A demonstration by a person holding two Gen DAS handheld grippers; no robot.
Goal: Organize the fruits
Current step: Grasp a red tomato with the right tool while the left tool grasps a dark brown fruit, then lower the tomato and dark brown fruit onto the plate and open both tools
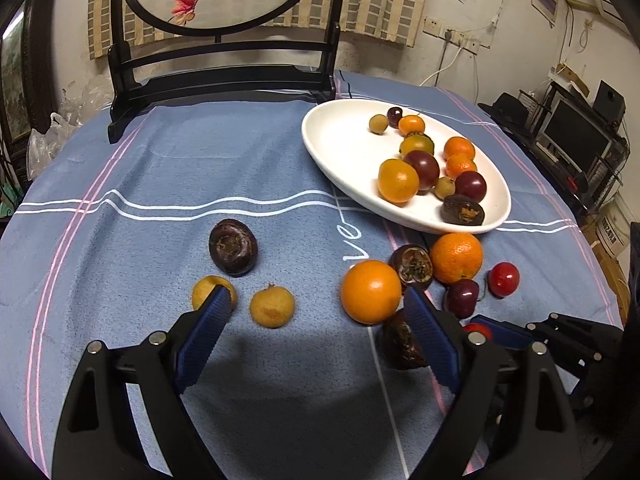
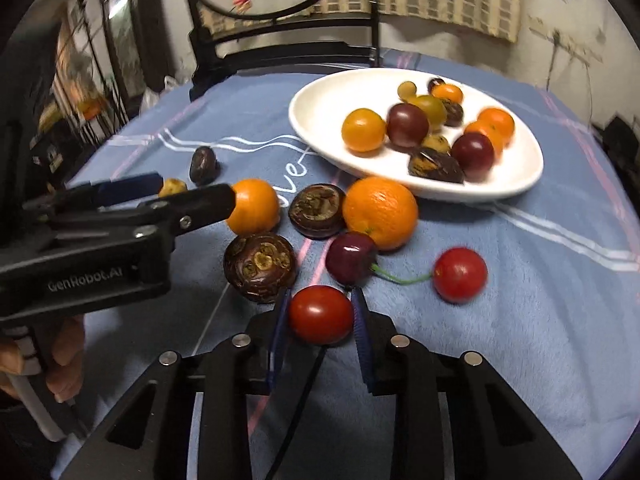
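the right tool [image 2: 320, 318] is closed on a red tomato [image 2: 321, 314] low over the worktop [image 2: 500, 340]; next is carrying it to the plate [image 2: 320, 120]. the left tool [image 1: 316, 316] gapes wide, empty, near a longan [image 1: 272, 305].

Both grippers are black plastic with ribbed blue finger pads [image 1: 206, 330] and silver round screws [image 2: 241, 340]. The left gripper [image 2: 188, 194] carries grey "GenRobot.AI" lettering [image 2: 85, 275], with bare skin of a hand [image 2: 66, 356] below it.

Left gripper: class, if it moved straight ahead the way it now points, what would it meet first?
Probably the small tan fruit lying just ahead between the open fingers of the left gripper; depth is uncertain, so it could pass above it.
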